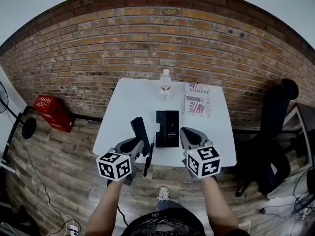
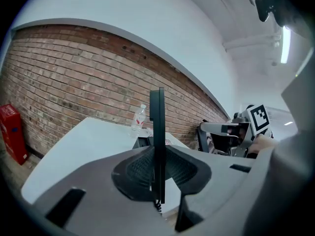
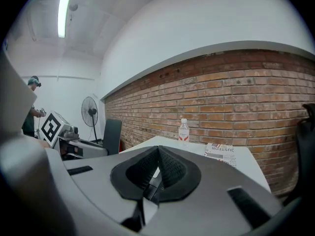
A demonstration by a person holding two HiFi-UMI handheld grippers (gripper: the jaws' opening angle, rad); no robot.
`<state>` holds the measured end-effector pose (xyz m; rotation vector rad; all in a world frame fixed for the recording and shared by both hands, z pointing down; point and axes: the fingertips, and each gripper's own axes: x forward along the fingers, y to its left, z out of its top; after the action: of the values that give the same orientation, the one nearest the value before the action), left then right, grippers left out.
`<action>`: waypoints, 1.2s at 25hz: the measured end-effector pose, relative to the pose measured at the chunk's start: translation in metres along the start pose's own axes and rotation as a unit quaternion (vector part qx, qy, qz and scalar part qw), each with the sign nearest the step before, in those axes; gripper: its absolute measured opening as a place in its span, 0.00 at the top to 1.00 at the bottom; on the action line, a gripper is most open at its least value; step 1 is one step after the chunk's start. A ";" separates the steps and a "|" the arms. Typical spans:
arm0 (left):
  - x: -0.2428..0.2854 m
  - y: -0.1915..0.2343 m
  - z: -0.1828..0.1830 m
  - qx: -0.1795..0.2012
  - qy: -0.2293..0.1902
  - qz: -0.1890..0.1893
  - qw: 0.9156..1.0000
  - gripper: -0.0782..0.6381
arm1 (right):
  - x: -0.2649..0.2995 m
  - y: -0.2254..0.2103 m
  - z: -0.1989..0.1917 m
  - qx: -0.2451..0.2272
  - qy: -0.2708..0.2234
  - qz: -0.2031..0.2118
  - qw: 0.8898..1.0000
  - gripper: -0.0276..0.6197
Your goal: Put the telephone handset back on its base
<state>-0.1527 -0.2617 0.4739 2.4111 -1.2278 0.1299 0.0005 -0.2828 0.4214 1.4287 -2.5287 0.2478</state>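
Observation:
The black telephone base [image 1: 167, 128] lies flat in the middle of the white table [image 1: 128, 102]. The black handset [image 1: 140, 129] is just left of the base, raised off the table and tilted. My left gripper [image 1: 138, 144] is shut on its lower end. In the left gripper view the handset [image 2: 157, 127] stands upright between the pads of the left gripper [image 2: 157, 154], and its coiled cord [image 2: 158, 205] hangs below. My right gripper [image 1: 189, 135] hovers at the base's right edge. In the right gripper view its pads [image 3: 170, 168] meet with nothing between them.
A water bottle [image 1: 165, 85] stands at the table's back, with a newspaper [image 1: 197, 100] to its right. A red crate [image 1: 53, 113] sits on the floor at left and a black chair [image 1: 275, 146] at right. A brick wall runs behind.

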 end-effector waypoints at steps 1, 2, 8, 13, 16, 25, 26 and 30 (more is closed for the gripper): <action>0.009 -0.001 0.000 -0.002 0.006 -0.010 1.000 0.79 | 0.004 -0.005 0.000 0.001 0.002 -0.001 1.000 0.95; 0.018 -0.002 0.000 -0.004 0.011 -0.019 1.000 0.79 | 0.008 -0.009 0.000 0.002 0.003 -0.002 1.000 0.95; 0.057 0.004 -0.006 -0.020 0.037 -0.054 0.998 0.79 | 0.026 -0.031 0.001 0.003 0.008 -0.005 1.000 0.95; 0.082 0.006 -0.011 -0.037 0.058 -0.086 0.994 0.79 | 0.039 -0.047 -0.001 0.007 0.012 -0.008 1.000 0.95; 0.097 0.007 -0.015 -0.039 0.078 -0.110 0.990 0.79 | 0.049 -0.054 -0.002 0.009 0.015 -0.006 1.000 0.95; 0.128 0.020 -0.030 -0.129 0.099 -0.202 0.966 0.79 | 0.077 -0.060 -0.009 0.006 0.031 0.012 0.999 0.95; 0.130 0.022 -0.032 -0.143 0.101 -0.213 0.961 0.79 | 0.079 -0.060 -0.010 0.004 0.033 0.014 0.999 0.95; 0.138 0.028 -0.041 -0.167 0.122 -0.251 0.946 0.79 | 0.087 -0.063 -0.016 -0.001 0.042 0.021 0.999 0.95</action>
<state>-0.0867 -0.3627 0.5581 2.2404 -0.4590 0.0553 0.0122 -0.3826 0.4628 1.3375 -2.4912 0.3065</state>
